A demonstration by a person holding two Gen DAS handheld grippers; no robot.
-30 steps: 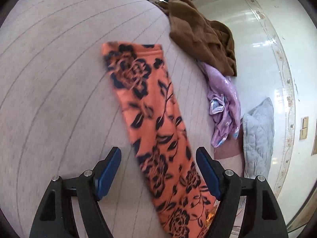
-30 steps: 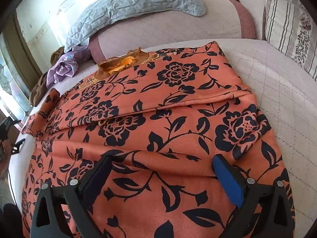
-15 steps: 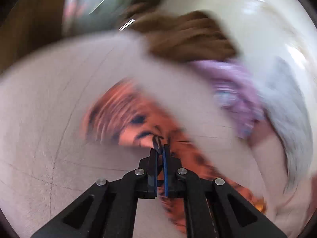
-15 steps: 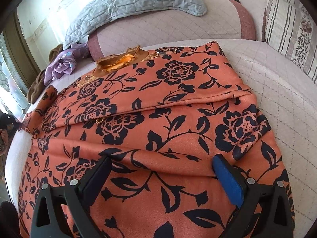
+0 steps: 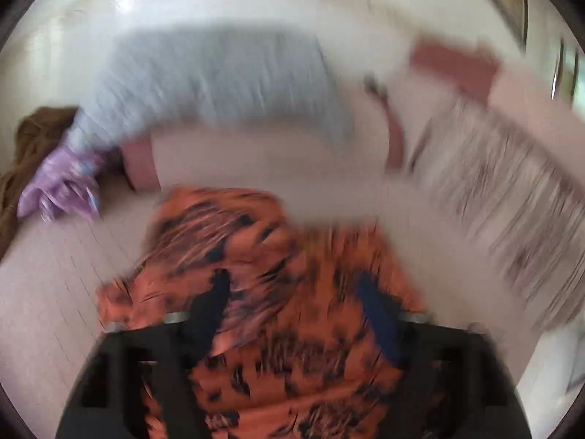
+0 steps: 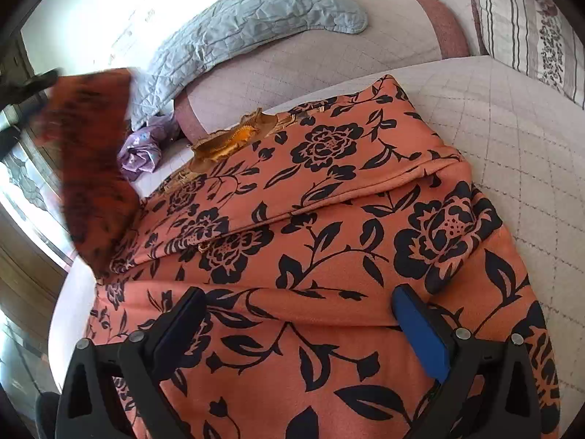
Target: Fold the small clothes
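An orange garment with black flowers (image 6: 329,190) lies spread on the pinkish quilted bed (image 6: 493,117), its gold-trimmed collar (image 6: 234,139) toward the far side. One sleeve (image 6: 91,161) hangs blurred in the air at the left of the right wrist view. The left wrist view is smeared by motion: my left gripper (image 5: 292,285) is above the orange cloth (image 5: 256,241), its jaws wide apart and opening, pressing on nothing that I can make out. My right gripper (image 6: 298,296) stands open just over the garment's near part.
A grey quilted pillow (image 6: 256,22) lies on the raised bed end, and a striped pillow (image 6: 530,25) is at the far right. A crumpled purple cloth (image 6: 142,150) and a brown garment (image 5: 33,139) lie at the bed's left edge.
The left gripper shut on the sleeve, swung it up and across toward the garment's body, and its jaws now stand apart again. The right gripper stayed open and still.
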